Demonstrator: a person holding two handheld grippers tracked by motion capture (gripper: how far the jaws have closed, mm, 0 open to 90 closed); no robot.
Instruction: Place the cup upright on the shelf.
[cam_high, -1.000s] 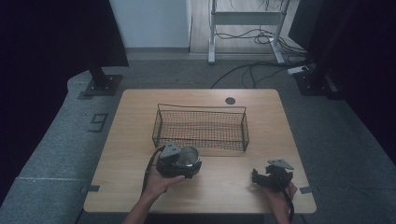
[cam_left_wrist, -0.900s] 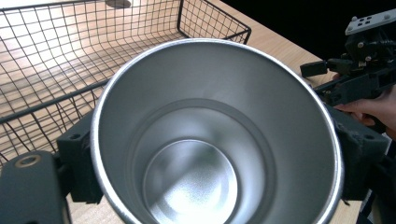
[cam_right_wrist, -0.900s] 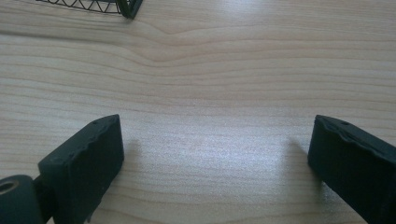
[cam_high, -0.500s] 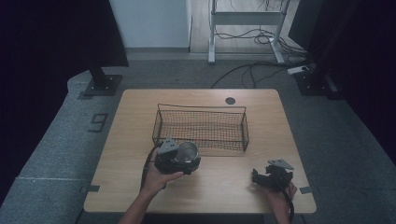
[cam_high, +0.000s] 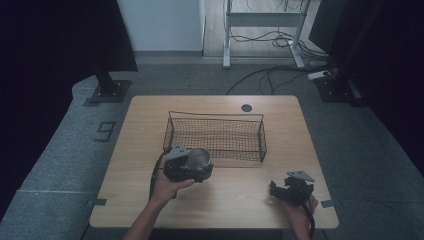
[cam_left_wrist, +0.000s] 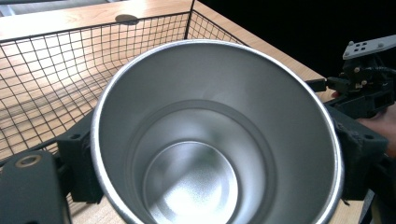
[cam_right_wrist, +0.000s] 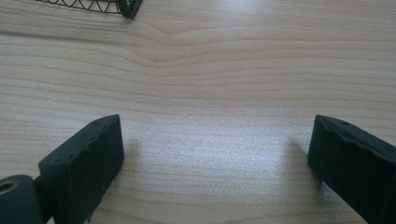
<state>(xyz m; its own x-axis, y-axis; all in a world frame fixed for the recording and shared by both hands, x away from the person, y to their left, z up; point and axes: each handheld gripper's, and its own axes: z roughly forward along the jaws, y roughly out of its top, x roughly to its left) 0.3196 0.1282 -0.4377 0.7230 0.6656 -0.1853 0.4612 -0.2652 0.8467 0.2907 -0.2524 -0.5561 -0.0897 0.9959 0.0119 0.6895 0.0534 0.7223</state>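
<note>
A shiny metal cup (cam_high: 201, 157) is held just in front of the black wire basket (cam_high: 215, 136), near its front left corner. My left gripper (cam_high: 192, 169) is shut on it. In the left gripper view I look straight into the empty cup (cam_left_wrist: 205, 140), and a black finger (cam_left_wrist: 79, 168) presses on each side of its wall. My right gripper (cam_high: 276, 190) rests low on the table near the front right corner. In the right gripper view it (cam_right_wrist: 215, 163) stands open, with bare wood between its fingers (cam_right_wrist: 88, 158).
The wire basket's long side runs across the middle of the wooden table (cam_high: 150, 120). A dark round grommet (cam_high: 246, 107) sits near the far edge. Beyond the table are a stand base (cam_high: 107, 90) and floor cables (cam_high: 280, 70).
My left gripper with the cup has edged slightly toward the basket. The right gripper has not moved.
</note>
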